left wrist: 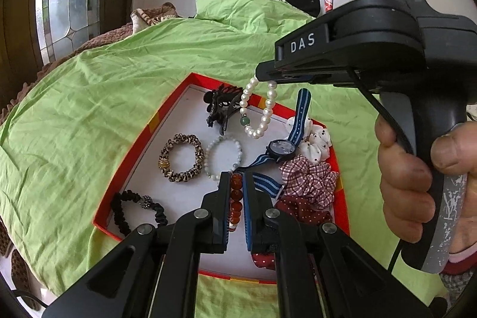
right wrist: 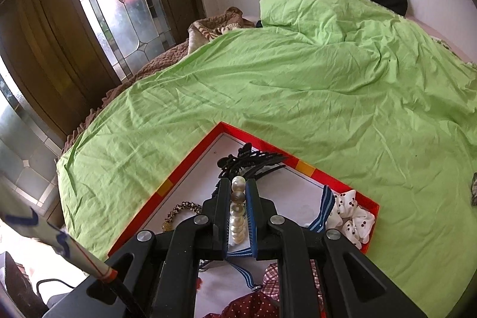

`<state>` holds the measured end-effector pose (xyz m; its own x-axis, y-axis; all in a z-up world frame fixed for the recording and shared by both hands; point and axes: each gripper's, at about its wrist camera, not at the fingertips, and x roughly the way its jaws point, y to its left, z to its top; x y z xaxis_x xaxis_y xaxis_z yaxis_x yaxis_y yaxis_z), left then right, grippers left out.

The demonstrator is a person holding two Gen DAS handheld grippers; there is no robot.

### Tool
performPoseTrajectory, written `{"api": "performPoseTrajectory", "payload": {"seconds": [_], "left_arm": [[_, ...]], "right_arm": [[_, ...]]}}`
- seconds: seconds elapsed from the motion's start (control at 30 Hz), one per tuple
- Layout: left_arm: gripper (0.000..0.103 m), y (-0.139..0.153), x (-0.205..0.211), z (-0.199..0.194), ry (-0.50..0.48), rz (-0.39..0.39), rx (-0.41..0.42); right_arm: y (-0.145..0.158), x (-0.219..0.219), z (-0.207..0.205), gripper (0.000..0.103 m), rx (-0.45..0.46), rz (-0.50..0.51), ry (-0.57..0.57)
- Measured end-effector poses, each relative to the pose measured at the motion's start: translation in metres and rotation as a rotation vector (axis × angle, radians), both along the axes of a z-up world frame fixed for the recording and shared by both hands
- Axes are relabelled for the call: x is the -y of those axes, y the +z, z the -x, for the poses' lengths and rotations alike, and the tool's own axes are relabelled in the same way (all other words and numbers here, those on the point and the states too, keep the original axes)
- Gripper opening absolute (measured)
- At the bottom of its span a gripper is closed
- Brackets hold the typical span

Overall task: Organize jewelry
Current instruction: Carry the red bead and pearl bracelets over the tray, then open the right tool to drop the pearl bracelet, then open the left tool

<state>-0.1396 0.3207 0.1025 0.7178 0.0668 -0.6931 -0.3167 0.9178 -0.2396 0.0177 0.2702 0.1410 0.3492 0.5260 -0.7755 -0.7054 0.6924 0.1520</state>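
Both grippers loaded: left gripper (left wrist: 236, 184) clamps amber beads (left wrist: 235, 200), right gripper (right wrist: 238, 189) pearls (left wrist: 258, 109). Lower pearls slowly into box (left wrist: 167, 109), clear of claw clip (left wrist: 222, 108).

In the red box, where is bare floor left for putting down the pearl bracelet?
Bare white floor lies in the red box between the black hair claw and the leopard scrunchie. A smaller patch lies between that scrunchie and the black scrunchie. The right side is crowded: watch, white scrunchie, checked scrunchie. The pearl bracelet hangs from the right gripper.
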Motion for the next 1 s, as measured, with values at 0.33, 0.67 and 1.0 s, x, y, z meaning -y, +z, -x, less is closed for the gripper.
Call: {"api": "performPoseTrajectory", "payload": {"seconds": [0.33, 0.67, 1.0], "left_arm": [[0.007, -0.021, -0.012, -0.01, 0.054, 0.015, -0.106], [0.007, -0.03, -0.018, -0.012, 0.082, 0.014, -0.148], [0.007, -0.042, -0.019, -0.019, 0.112, -0.012, -0.222]], "right_arm": [[-0.019, -0.005, -0.013, 0.011, -0.032, 0.023, -0.021], [-0.046, -0.005, -0.026, 0.011, -0.036, 0.079, -0.057], [-0.076, -0.001, -0.035, 0.011, -0.051, 0.152, -0.095]]}}
